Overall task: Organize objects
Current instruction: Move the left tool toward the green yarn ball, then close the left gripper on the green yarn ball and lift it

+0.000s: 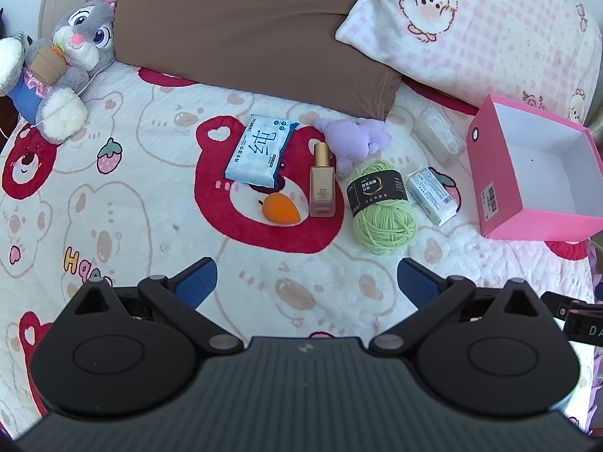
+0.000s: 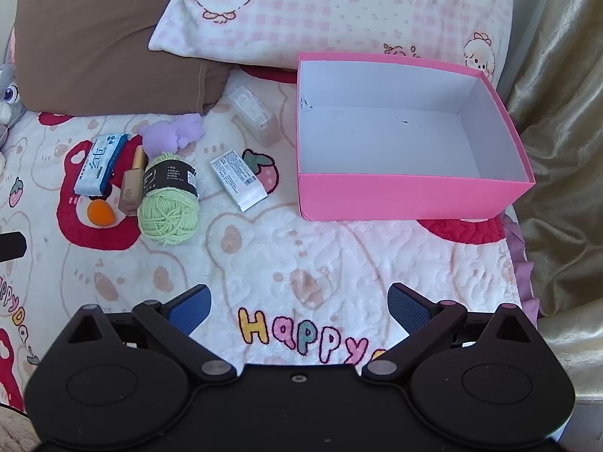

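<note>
On a bear-print blanket lie a blue wipes pack [image 1: 258, 150] [image 2: 98, 164], an orange sponge egg [image 1: 280, 208] [image 2: 100, 212], a gold-capped bottle [image 1: 322, 182] [image 2: 132, 184], a green yarn ball [image 1: 382, 207] [image 2: 168, 203], a purple plush [image 1: 356, 139] [image 2: 171, 133], a small white packet [image 1: 431, 194] [image 2: 238, 180] and a clear case [image 1: 439, 135] [image 2: 256, 115]. An empty pink box [image 1: 501, 203] [image 2: 410, 196] stands to their right. My left gripper [image 1: 307, 282] hovers open, short of the bottle and yarn. My right gripper [image 2: 297, 309] is open above the blanket, near the box's front.
A brown pillow [image 1: 241, 34] [image 2: 109, 45] and a pink checked pillow [image 1: 478, 34] [image 2: 339, 15] lie behind the objects. A grey rabbit plush [image 1: 71, 56] sits at the far left. The bed edge and a gold curtain [image 2: 561, 150] run along the right.
</note>
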